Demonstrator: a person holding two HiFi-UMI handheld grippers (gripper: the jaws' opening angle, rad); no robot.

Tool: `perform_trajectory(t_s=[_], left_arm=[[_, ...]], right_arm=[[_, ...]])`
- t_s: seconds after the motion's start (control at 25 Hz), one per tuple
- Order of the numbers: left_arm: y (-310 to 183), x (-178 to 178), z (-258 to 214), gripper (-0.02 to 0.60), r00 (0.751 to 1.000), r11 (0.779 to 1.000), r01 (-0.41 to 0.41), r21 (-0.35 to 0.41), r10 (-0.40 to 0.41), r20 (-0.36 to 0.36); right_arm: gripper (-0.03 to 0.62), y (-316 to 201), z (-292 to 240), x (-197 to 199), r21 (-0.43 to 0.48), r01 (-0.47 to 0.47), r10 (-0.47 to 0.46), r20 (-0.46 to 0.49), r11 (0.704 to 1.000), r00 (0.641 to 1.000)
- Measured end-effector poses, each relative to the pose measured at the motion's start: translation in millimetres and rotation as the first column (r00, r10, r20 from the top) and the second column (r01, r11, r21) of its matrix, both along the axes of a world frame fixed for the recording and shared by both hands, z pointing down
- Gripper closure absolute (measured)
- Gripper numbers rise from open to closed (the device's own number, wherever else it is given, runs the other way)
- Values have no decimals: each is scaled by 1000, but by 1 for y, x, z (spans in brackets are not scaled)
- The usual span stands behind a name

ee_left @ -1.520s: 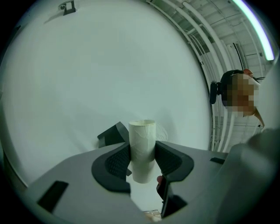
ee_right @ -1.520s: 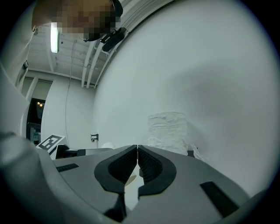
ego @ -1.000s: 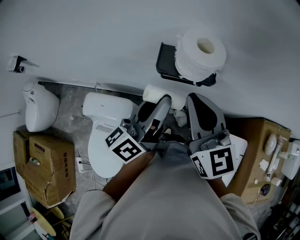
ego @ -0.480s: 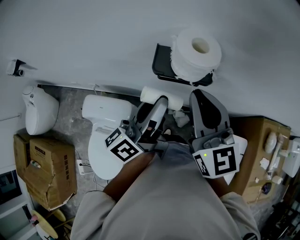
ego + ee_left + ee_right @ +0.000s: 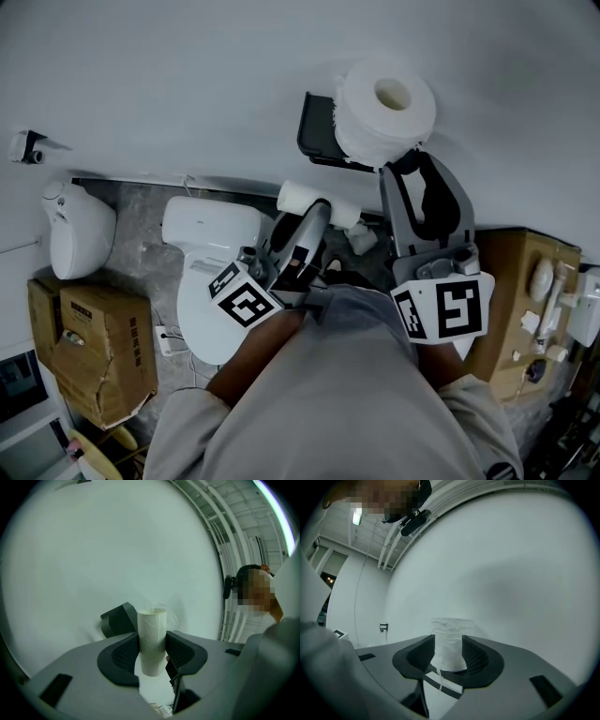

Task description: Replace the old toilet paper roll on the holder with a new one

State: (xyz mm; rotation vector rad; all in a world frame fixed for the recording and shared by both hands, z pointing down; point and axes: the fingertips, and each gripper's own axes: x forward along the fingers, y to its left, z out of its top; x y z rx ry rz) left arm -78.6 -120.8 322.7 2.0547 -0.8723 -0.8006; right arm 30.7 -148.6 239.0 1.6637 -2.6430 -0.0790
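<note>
A full white toilet paper roll sits on the black wall holder, its hole facing me. My right gripper reaches up to the roll's underside. Its jaws have just been opening and stand apart. In the right gripper view the roll's wrinkled white paper shows between the jaws of that gripper; no squeeze on it is visible. My left gripper is lower and to the left, shut on the thin old roll tube. In the left gripper view the tube stands upright between the pads, with the holder behind.
Below the wall stands a white toilet, with a second white fixture to its left. A torn cardboard box stands at the lower left. A wooden cabinet with small items on it is at the right. A small device is fixed to the wall.
My right gripper has risen toward the roll on the holder, and its jaws, shut before, now stand apart. The left gripper has kept its hold on the old tube and hardly moved.
</note>
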Motion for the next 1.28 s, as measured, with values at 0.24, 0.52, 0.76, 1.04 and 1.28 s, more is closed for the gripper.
perform_trajectory(t_s=[0.24, 0.52, 0.76, 1.04, 1.28], left_arm=[[-2, 3, 1, 407, 1000, 1000, -23, -16, 23, -14], [-5, 4, -1, 407, 999, 999, -38, -14, 38, -15], [-10, 2, 1, 407, 999, 999, -39, -25, 39, -18], [-21, -4, 5, 407, 999, 999, -31, -34, 31, -16], [-23, 3, 7, 407, 999, 998, -44, -42, 44, -19]], right_arm=[[271, -15, -5, -5, -10, -5, 5, 5, 1000, 1000], [169, -30, -2, -11, -36, -11, 11, -1, 999, 1000], [155, -49, 4, -18, -85, 12, -15, -39, 996, 999], [151, -58, 8, -20, -97, 19, -27, -77, 995, 997], [152, -56, 8, -18, -97, 44, -51, -67, 994, 996]])
